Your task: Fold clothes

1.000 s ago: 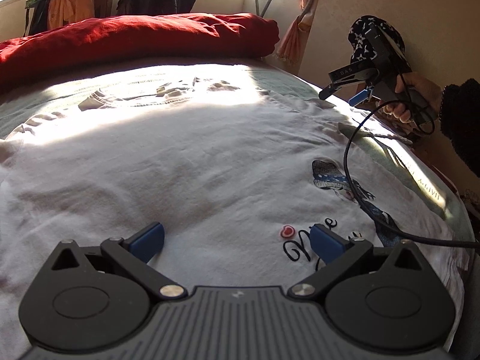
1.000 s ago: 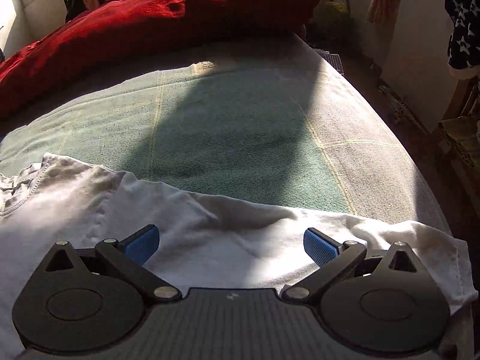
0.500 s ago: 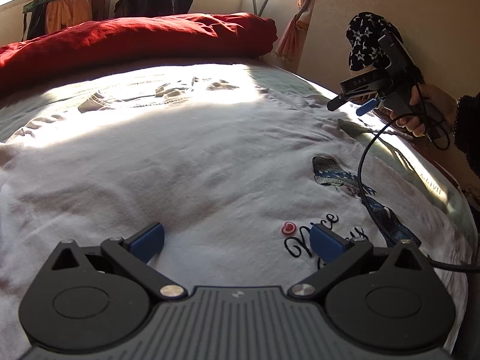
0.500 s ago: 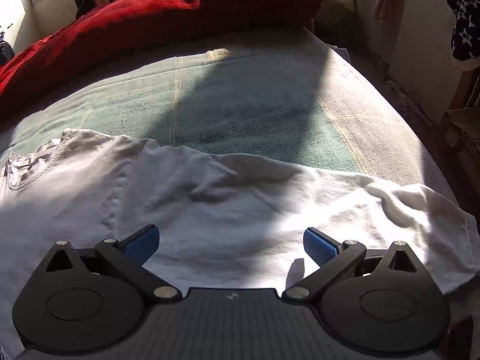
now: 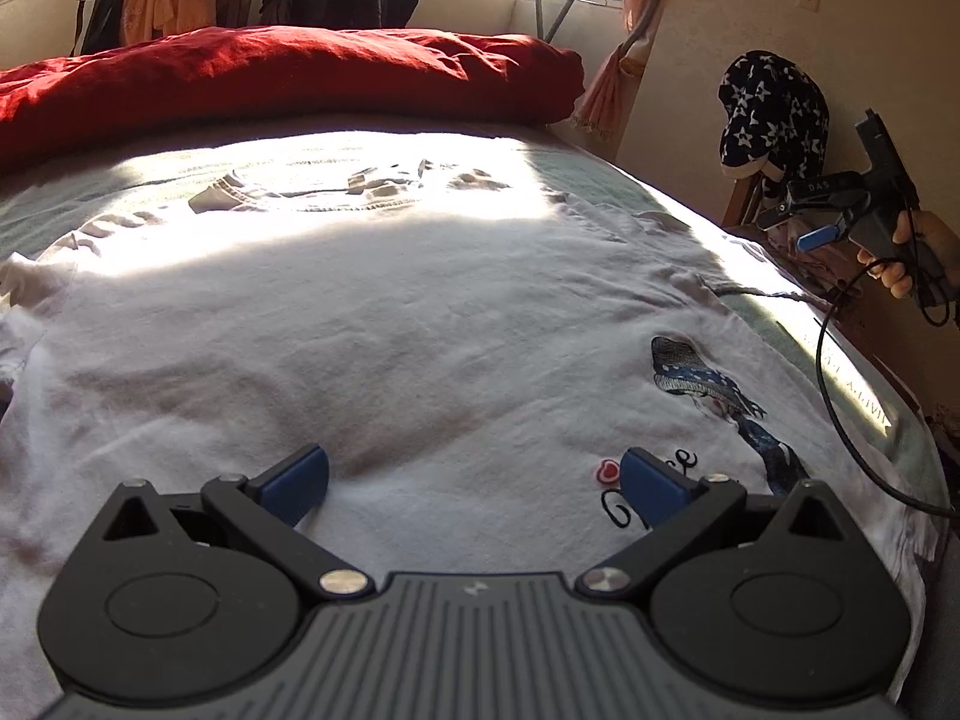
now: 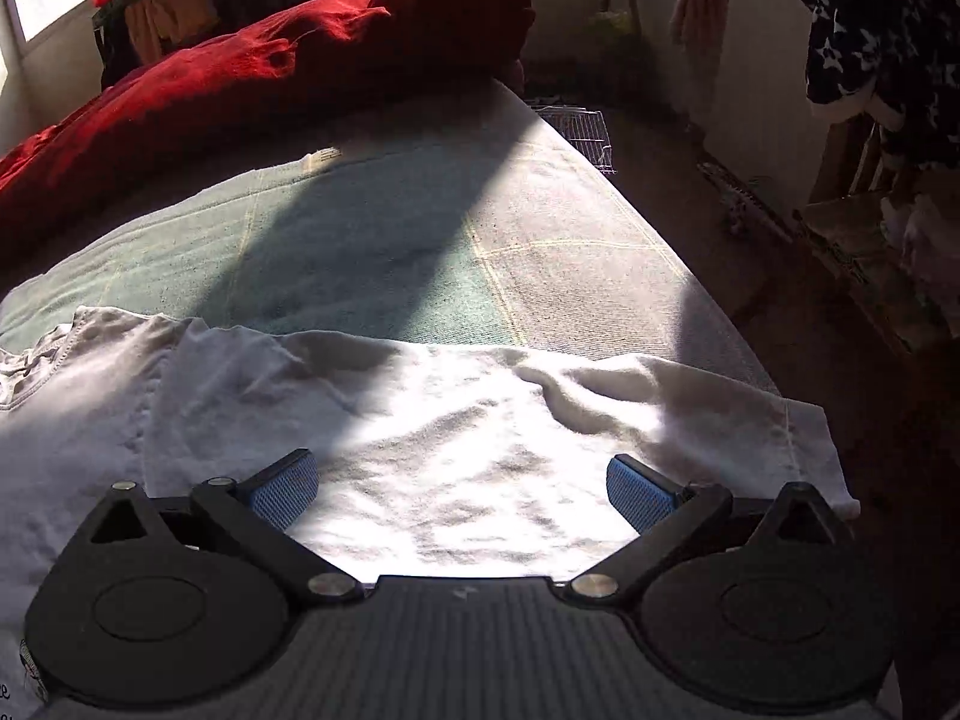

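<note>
A white T-shirt (image 5: 390, 324) with a printed figure and script lies spread flat on the bed, collar at the far end. My left gripper (image 5: 474, 480) hovers open just above its lower front, nothing between the blue pads. The right gripper (image 5: 822, 222), held by a hand, is up beside the bed's right edge in the left wrist view. From the right wrist view, my right gripper (image 6: 462, 489) is open above the shirt's sleeve (image 6: 690, 408), which lies rumpled near the bed's edge.
A red quilt (image 5: 270, 72) is piled along the far end of the green bedsheet (image 6: 372, 240). A star-patterned garment (image 5: 774, 108) hangs by the wall on the right. A black cable (image 5: 840, 414) trails over the shirt's right side. Floor lies right of the bed.
The right gripper has drawn back and risen to the right, away from the shirt, so more of the sleeve shows. The left gripper has lifted slightly. Both stayed open.
</note>
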A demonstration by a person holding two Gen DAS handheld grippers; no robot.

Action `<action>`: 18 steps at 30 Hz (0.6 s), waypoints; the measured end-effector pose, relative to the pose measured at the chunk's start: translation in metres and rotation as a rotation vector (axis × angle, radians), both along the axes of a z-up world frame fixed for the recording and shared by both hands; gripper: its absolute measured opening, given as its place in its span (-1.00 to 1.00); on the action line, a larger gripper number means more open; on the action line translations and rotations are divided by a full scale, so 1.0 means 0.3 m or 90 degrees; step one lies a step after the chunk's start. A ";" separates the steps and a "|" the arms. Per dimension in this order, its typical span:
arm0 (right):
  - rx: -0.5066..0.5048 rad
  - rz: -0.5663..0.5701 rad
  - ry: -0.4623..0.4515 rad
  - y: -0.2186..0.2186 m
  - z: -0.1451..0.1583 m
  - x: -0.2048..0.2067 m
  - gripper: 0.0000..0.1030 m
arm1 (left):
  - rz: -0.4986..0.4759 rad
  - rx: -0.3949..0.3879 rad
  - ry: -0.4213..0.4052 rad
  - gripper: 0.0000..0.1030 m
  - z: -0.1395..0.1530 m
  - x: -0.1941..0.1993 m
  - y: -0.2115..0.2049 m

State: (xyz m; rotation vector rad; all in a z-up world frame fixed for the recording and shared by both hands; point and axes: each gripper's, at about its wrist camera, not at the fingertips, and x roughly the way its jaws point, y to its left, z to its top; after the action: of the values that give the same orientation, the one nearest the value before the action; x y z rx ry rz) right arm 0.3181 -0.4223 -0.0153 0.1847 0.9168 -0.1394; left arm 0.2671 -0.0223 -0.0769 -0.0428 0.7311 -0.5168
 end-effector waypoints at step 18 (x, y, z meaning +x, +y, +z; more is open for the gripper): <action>0.025 0.022 0.028 -0.073 -0.088 0.041 1.00 | -0.005 0.035 -0.023 0.99 -0.015 -0.006 -0.028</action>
State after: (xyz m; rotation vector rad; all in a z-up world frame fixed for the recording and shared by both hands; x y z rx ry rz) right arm 0.3305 -0.4443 -0.0418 0.2027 0.9657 -0.0945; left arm 0.2653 -0.0306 -0.0815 0.0203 0.7107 -0.5034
